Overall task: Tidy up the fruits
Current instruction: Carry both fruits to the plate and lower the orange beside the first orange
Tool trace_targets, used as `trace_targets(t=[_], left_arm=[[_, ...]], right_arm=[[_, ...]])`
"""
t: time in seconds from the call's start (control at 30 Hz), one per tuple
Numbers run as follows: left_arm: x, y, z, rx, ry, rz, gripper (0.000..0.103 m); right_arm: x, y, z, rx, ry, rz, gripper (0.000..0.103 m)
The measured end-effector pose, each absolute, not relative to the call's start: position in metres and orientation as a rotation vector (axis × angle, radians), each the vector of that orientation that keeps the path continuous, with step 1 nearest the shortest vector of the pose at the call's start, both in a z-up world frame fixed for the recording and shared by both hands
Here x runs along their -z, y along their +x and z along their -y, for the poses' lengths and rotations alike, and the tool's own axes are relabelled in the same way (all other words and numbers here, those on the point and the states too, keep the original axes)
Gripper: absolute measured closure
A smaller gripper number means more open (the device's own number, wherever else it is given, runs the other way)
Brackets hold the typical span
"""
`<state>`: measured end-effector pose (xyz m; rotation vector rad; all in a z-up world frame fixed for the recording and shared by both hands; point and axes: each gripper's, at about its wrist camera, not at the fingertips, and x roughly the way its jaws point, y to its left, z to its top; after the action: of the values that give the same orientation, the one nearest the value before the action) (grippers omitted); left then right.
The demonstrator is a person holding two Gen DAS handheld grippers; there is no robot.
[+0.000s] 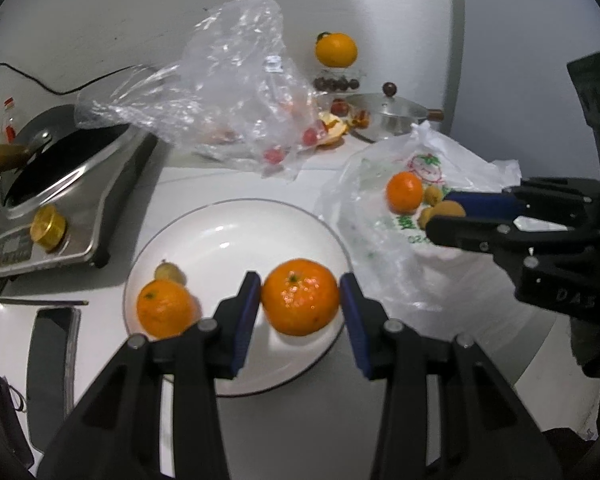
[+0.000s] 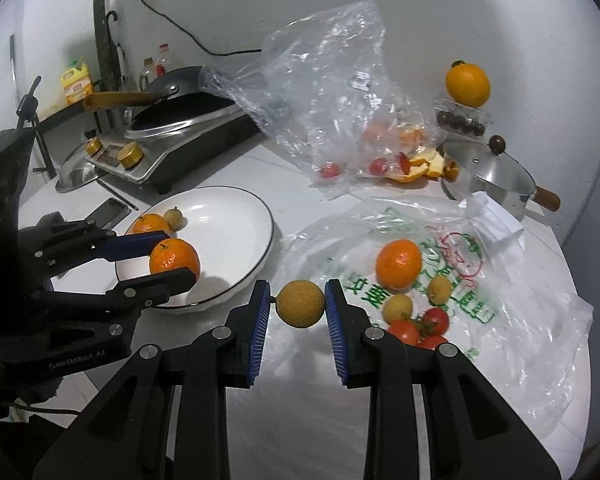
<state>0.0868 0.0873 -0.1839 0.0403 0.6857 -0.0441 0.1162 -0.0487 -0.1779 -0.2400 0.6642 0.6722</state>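
My left gripper [image 1: 300, 300] is shut on a tangerine [image 1: 300, 296], held above the near rim of a white plate [image 1: 228, 236]. The plate also carries a second tangerine [image 1: 164, 308] and a small yellow-brown fruit [image 1: 170, 272]. My right gripper [image 2: 298, 306] is shut on a small round brown fruit [image 2: 301, 304], held over the counter between the plate [image 2: 236, 236] and a printed plastic bag [image 2: 480, 280]. On that bag lie another tangerine [image 2: 399, 264], two small yellow fruits [image 2: 398, 307] and some tomatoes [image 2: 420, 326].
A crumpled clear bag [image 2: 332, 92] with orange peel and small red fruit lies behind. A steel pot with lid [image 2: 488, 176] stands at the back right, an induction cooker with a wok [image 2: 180, 128] at the left. A phone [image 2: 108, 212] lies beside the plate.
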Motion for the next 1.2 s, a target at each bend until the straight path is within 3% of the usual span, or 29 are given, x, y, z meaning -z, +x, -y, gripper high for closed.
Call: trace_targets(t=[1.2], left_arm=[[0.204, 0.07, -0.152, 0.004, -0.06, -0.749, 0.06]], right_arm=[[0.205, 0.114, -0.052, -0.807, -0.316, -0.758, 0.073]])
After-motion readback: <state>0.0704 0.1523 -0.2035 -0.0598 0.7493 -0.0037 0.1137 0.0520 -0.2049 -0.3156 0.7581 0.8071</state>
